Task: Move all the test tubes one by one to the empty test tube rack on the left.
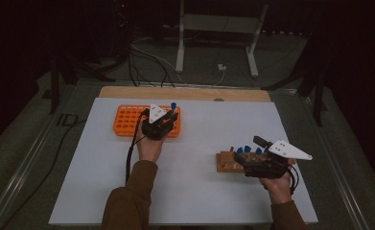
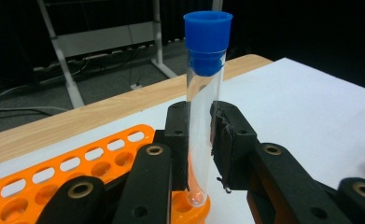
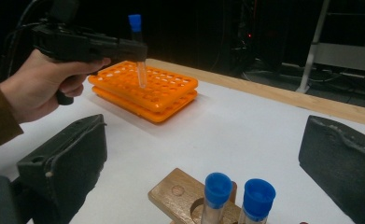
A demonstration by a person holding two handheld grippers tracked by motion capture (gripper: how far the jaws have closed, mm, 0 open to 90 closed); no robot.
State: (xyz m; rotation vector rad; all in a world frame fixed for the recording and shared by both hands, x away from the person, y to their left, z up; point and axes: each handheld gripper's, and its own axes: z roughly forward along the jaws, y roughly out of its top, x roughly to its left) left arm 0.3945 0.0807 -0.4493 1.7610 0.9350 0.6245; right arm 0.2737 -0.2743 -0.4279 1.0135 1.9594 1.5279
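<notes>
Left gripper (image 2: 200, 140): jaws clamped on a clear test tube (image 2: 200, 135) with a blue cap, gripped at mid-length, tube upright. Its rounded bottom sits at a hole at the near corner of the orange rack (image 2: 77, 163); the right gripper view shows the tube (image 3: 140, 70) with its tip just at the rack's top plate (whether it has entered the hole I cannot tell). From the high view the left gripper (image 1: 168, 120) is over the right end of the orange rack (image 1: 127, 120), at the far left of the white table mat (image 1: 199, 191).

Right gripper (image 3: 203, 154): jaws spread wide, nothing between the pads. It hangs just before a wooden rack (image 3: 175, 193) holding blue-capped tubes (image 3: 238, 193), two of them close ahead of the jaws. In the high view the right gripper (image 1: 250, 155) sits at the wooden rack (image 1: 226, 163), well apart from the orange one.

Beyond the mat: a wooden table edge (image 1: 185, 93), then dark floor with cables.
</notes>
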